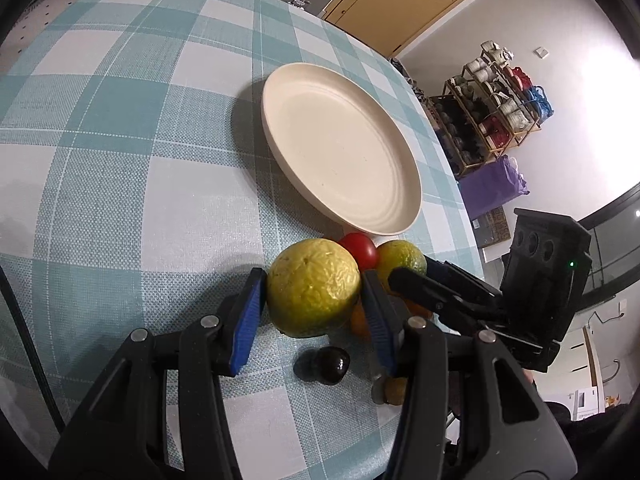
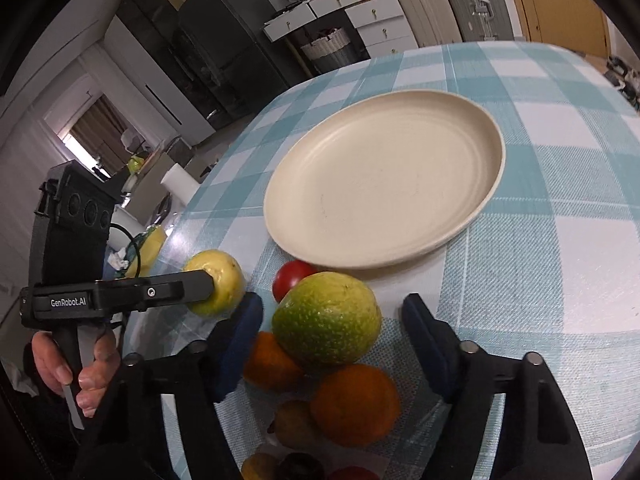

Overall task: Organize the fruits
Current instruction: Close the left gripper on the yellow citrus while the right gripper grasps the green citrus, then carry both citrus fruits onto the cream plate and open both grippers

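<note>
Left gripper [image 1: 314, 300]: jaws pinching yellow-green fruit [image 1: 313, 288], low over checked counter [image 1: 120, 160]. Right gripper [image 2: 332, 332]: jaws spread either side of green fruit [image 2: 326, 320], pads apart from it. Red tomato [image 2: 292, 278] just beyond; two oranges [image 2: 354, 404] beneath. Cream plate [image 2: 490, 176]: bare, near the pile.

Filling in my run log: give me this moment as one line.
left gripper: shut on yellow fruit | right gripper: open around green fruit | plate: empty
</note>
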A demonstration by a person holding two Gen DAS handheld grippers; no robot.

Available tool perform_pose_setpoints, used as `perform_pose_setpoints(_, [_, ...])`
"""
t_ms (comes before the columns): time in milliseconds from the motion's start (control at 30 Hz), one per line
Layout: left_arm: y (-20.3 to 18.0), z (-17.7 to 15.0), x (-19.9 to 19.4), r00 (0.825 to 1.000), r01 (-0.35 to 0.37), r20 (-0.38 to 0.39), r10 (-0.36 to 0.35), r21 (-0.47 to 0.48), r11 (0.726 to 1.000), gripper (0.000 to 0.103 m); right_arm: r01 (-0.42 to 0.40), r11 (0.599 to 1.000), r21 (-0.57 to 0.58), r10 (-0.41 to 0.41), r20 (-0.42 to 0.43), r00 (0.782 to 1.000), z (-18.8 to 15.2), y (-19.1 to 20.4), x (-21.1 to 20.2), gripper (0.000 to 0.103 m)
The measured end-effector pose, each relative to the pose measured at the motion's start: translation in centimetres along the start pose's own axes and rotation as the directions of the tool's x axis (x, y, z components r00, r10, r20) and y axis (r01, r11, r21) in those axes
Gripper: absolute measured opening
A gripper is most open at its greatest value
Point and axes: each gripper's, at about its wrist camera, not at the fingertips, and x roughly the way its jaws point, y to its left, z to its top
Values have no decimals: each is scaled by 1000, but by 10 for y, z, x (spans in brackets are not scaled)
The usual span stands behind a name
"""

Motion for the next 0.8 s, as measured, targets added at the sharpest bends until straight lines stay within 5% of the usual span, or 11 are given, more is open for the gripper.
perform_pose_setpoints(67, [-2, 1, 0, 1000, -9, 1, 9, 4, 1000, 45, -15, 1000, 2, 15, 1, 1000, -1, 0, 0, 56])
perform_pose_setpoints(800, [-21, 10, 3, 999, -43, 9, 42, 25, 999, 45, -60, 998, 20, 57, 105, 993, 1, -15, -30, 56])
